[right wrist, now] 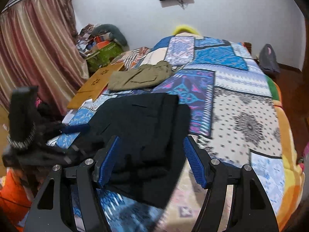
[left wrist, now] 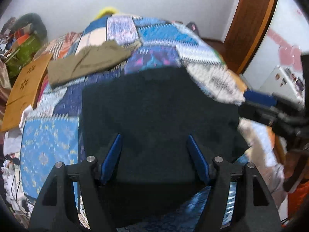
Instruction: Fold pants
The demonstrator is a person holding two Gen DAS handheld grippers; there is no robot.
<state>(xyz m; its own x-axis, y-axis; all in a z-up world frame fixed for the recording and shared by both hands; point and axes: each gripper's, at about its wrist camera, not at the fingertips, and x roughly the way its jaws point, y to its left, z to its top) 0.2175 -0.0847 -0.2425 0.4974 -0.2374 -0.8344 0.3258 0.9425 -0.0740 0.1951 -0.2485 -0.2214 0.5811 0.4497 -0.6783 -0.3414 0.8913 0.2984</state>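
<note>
The black pants (left wrist: 158, 112) lie folded on the patchwork bedspread (left wrist: 160, 38), right ahead of my left gripper (left wrist: 154, 141), which is open and empty above their near part. In the right wrist view the black pants (right wrist: 139, 127) lie ahead and slightly left; my right gripper (right wrist: 151, 145) is open and empty over their near right part. The left gripper (right wrist: 75, 128) shows at the left edge of that view, beside the pants. The right gripper (left wrist: 270, 114) shows blurred at the right edge of the left wrist view.
Folded olive pants (right wrist: 139, 77) lie farther back on the bed (right wrist: 241, 100); they also show in the left wrist view (left wrist: 87, 61). An orange board (right wrist: 96, 85) lies at the bed's left edge. Curtains (right wrist: 34, 58) and a clutter pile (right wrist: 100, 46) stand left.
</note>
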